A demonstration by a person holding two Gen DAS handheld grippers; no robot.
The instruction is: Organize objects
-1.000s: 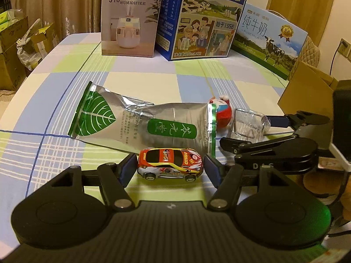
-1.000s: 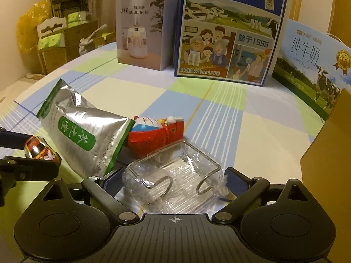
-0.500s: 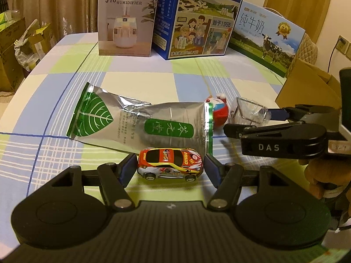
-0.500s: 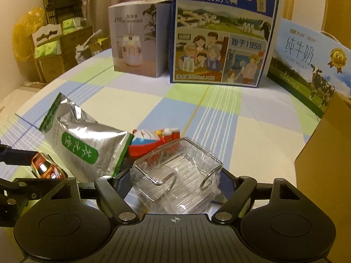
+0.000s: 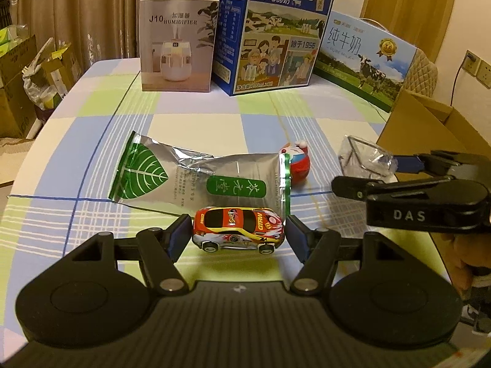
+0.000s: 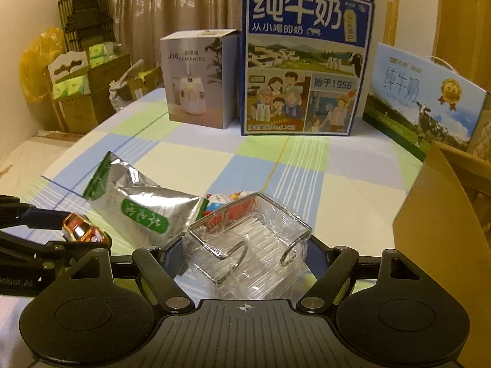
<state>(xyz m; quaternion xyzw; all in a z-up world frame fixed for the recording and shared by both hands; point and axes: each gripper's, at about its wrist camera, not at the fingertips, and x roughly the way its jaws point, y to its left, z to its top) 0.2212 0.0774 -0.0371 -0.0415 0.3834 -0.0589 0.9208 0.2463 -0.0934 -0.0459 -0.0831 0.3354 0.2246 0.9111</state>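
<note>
Left wrist view: the left hand-held gripper clamps a toy car by nose and tail, its blue pads touching both ends. Whether the car's wheels rest on the checked worktop or hang just above it, I cannot tell. Just behind the car lies a silver tea pouch with a green leaf print, flat on the cloth. Beside the pouch's right end lies a red and blue figurine. To the right, the right hand-held gripper holds a clear plastic box above the worktop, next to an open cardboard box. At the far edge stand a humidifier box and two milk cartons.

Right wrist view: the right hand-held gripper grips the clear plastic box between its fingers, closed to a middling width on the box's sides, open top tilted towards the far side of the worktop. Two metal rings show through the box's near wall. The figurine lies partly hidden behind it, the pouch to its left. At the left edge the left hand-held gripper holds the car. The cardboard box rises on the right.
</note>
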